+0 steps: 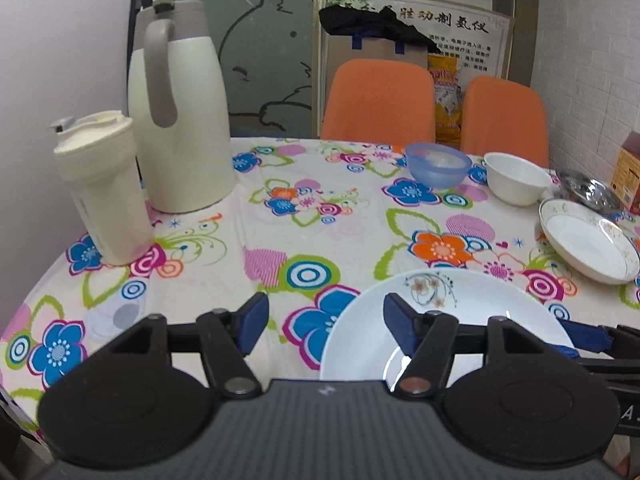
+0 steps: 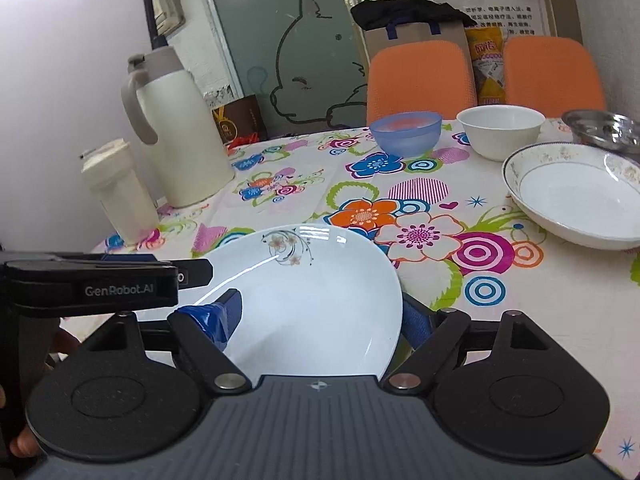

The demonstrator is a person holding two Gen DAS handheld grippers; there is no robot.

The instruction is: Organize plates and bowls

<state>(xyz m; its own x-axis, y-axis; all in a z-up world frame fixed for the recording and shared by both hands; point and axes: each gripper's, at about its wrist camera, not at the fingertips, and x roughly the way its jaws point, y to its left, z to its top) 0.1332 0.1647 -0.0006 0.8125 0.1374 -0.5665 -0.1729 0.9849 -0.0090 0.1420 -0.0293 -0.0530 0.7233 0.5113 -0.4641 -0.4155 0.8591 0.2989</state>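
A white plate with a small flower print (image 1: 452,312) (image 2: 304,304) lies near the table's front edge. My right gripper (image 2: 320,318) has its jaws wide open around the plate, one pad (image 2: 224,312) over the plate's inside, the other past its right rim. My left gripper (image 1: 324,316) is open, its right finger (image 1: 400,316) over the plate's left part, and holds nothing. A gold-rimmed white plate (image 1: 588,240) (image 2: 576,196) lies to the right. A blue bowl (image 1: 438,164) (image 2: 406,132) and a white bowl (image 1: 516,178) (image 2: 500,130) stand at the back.
A cream thermos jug (image 1: 180,120) (image 2: 176,136) and a cream tumbler (image 1: 102,192) (image 2: 118,192) stand at the left. A steel dish (image 1: 588,192) (image 2: 604,128) sits far right. Two orange chairs (image 1: 378,100) stand behind the flowered tablecloth (image 1: 280,240).
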